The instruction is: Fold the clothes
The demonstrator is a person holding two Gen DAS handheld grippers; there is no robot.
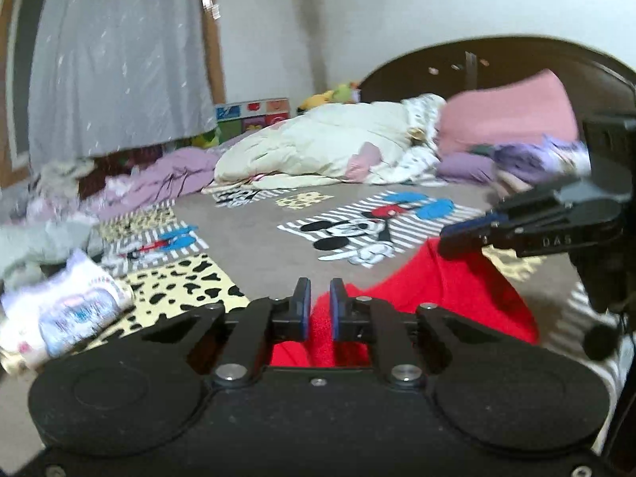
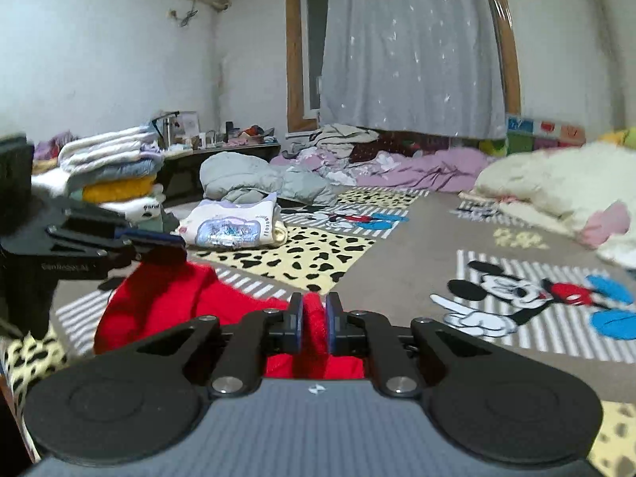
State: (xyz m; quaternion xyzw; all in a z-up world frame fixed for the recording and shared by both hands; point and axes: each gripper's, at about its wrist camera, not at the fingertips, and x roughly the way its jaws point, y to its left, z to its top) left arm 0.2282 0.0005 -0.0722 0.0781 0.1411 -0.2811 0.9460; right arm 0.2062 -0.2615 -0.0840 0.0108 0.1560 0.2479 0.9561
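Observation:
A bright red garment point(image 1: 457, 294) lies bunched on the cartoon-print bed sheet point(image 1: 246, 234), held up at two places. My left gripper point(image 1: 320, 306) is at the bottom of the left wrist view, its blue pads shut on a fold of the red cloth. My right gripper point(image 1: 461, 236) comes in from the right, shut on the garment's upper edge. In the right wrist view the right gripper point(image 2: 315, 318) pinches a ridge of the red garment point(image 2: 167, 298) between its pads. The left gripper point(image 2: 167, 244) grips the far-left end there.
A folded white printed top point(image 2: 234, 226) lies just beyond the red cloth. A stack of folded clothes point(image 2: 111, 171) stands at far left. Crumpled grey-green clothes point(image 2: 246, 179), a purple blanket point(image 2: 417, 171), a cream duvet point(image 1: 318, 139) and a pink pillow point(image 1: 505, 111) crowd the bed's far side.

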